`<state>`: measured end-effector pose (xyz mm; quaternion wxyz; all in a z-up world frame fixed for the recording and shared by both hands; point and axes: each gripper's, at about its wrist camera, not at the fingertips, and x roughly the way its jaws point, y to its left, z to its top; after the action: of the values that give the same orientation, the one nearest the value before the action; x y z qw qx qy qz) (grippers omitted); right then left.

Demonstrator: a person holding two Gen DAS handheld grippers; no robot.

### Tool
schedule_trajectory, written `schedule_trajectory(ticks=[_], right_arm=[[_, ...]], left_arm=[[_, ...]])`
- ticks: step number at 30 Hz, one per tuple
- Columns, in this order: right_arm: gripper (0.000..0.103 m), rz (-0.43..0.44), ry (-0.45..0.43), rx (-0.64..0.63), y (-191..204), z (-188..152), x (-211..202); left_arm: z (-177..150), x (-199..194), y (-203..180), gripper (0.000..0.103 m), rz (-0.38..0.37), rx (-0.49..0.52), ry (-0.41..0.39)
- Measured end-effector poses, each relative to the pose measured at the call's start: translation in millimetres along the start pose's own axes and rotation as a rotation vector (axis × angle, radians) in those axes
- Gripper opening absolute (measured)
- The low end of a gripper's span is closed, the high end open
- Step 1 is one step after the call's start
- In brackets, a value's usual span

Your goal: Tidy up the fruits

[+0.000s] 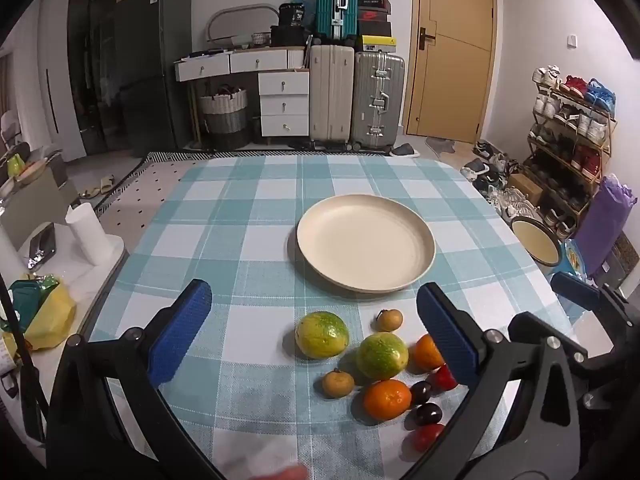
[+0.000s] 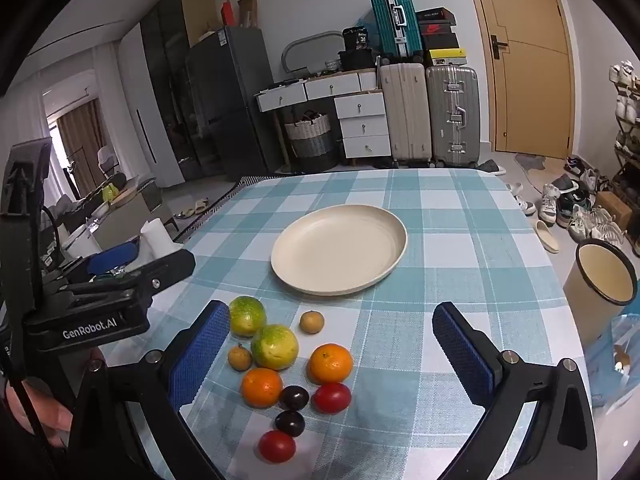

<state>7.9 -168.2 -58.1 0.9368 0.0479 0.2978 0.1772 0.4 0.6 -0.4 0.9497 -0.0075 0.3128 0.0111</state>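
Lying on the checked cloth are two green-yellow round fruits (image 2: 247,315) and two oranges (image 2: 331,363). Sitting beside them are two small brown fruits (image 2: 312,322), two dark plums (image 2: 294,397), two red tomatoes (image 2: 332,397), and one cream round plate (image 2: 339,255).

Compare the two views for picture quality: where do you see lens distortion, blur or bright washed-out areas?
Left wrist view: fisheye bending curves the door and the table edges; black vignette fills the corners; a pale blur sits at the bottom edge; the fruit are sharp. Right wrist view: the same barrel distortion tilts the suitcases; the window at left is washed out; the plate casts a soft shadow.
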Motion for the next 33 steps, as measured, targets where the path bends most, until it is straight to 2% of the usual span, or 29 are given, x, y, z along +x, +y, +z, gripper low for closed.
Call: schedule_trajectory(ticks=[3,8,27,33], right_arm=[[0.103,0.004,-0.014,0.002,0,0,-1],[0.103,0.002,-0.016,-0.001,0,0,-1],[0.103,0.003,-0.007,-0.006,2,-2,6],[0.103,0.001,-0.009,-0.010,1,-3,6]], left_arm=[[-1,1,-9,0.103,0.014,0.021,0.004],[-1,-3,3,0.103,-0.039,-0.008,-0.001],[-3,3,3,0.103,-0.025,-0.004,0.005],[-2,4,4,0.103,-0.045,-0.012,-0.004]])
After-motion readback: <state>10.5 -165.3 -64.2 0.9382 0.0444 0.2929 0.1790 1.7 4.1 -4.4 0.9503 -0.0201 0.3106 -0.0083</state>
